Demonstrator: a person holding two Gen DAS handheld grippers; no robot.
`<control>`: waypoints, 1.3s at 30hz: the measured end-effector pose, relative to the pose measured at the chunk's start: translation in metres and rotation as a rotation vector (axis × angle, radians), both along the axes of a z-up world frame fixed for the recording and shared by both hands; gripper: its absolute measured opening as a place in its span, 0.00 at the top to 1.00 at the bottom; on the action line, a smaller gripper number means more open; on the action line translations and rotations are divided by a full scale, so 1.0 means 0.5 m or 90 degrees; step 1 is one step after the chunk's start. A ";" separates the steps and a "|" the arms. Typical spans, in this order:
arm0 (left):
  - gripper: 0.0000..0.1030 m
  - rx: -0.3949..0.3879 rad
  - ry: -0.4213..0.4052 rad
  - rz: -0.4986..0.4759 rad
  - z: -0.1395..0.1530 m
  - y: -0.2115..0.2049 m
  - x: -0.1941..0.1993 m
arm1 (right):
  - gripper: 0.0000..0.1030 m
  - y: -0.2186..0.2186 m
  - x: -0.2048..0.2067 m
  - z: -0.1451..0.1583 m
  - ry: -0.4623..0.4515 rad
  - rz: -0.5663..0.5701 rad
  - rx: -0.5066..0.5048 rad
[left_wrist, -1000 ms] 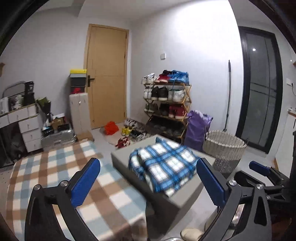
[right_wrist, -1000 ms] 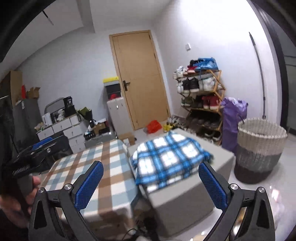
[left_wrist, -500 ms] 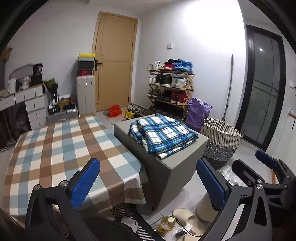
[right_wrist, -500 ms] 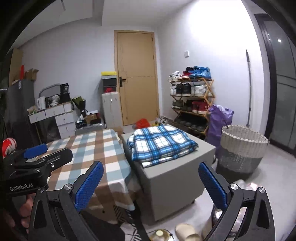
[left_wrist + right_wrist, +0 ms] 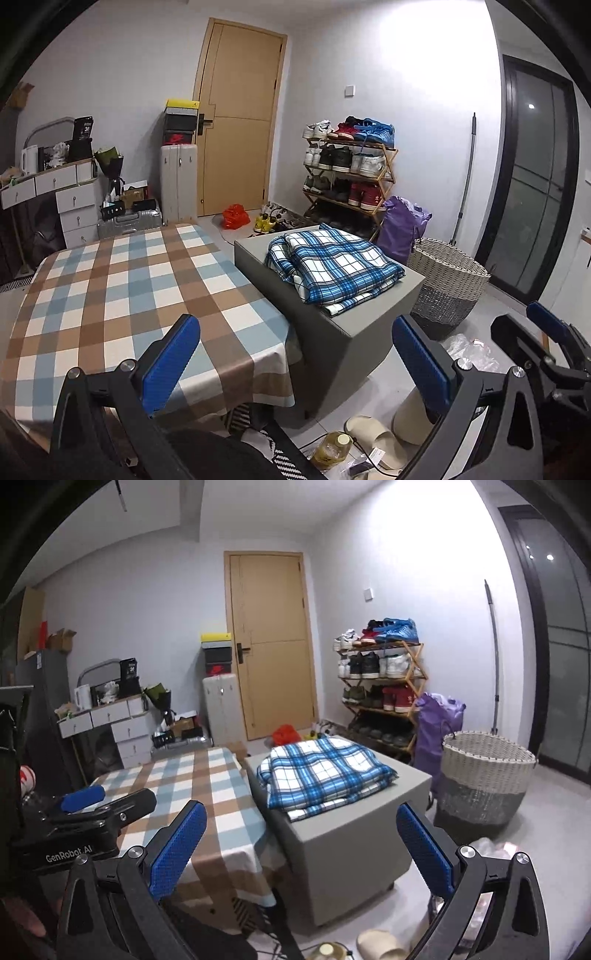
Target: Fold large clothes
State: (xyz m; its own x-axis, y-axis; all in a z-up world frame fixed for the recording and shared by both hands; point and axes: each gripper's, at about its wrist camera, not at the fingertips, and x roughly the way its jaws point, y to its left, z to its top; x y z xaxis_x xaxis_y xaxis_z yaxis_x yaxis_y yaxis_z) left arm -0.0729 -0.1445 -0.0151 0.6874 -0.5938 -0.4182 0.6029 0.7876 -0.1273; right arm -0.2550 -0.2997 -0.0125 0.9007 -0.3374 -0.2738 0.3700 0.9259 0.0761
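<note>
A folded blue and white plaid garment (image 5: 334, 267) lies on a grey box-shaped ottoman (image 5: 354, 343); it also shows in the right wrist view (image 5: 321, 771) on the ottoman (image 5: 354, 853). My left gripper (image 5: 295, 354) is open and empty, held well back from the garment. My right gripper (image 5: 301, 843) is open and empty, also held back. The left gripper shows at the left edge of the right wrist view (image 5: 83, 799).
A table with a checked cloth (image 5: 122, 295) stands left of the ottoman. A wicker basket (image 5: 445, 284), a purple bag (image 5: 402, 225) and a shoe rack (image 5: 351, 173) stand at the right. Slippers (image 5: 373, 435) and a bottle (image 5: 330, 446) lie on the floor.
Both grippers have pulled back and risen away from the garment on the ottoman. The views have steadied and show more floor. Both jaws stay open.
</note>
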 end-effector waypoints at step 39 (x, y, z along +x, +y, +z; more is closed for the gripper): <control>0.01 -0.005 -0.026 -0.013 0.023 0.015 -0.019 | 0.00 -0.010 -0.013 0.004 -0.008 0.007 0.039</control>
State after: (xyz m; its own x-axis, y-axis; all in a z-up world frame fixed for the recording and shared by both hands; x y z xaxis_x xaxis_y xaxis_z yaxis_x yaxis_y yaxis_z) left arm -0.0825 -0.1368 -0.0034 0.6914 -0.6109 -0.3855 0.6236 0.7742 -0.1083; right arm -0.2617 -0.3045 -0.0107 0.9076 -0.3105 -0.2827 0.3588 0.9232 0.1378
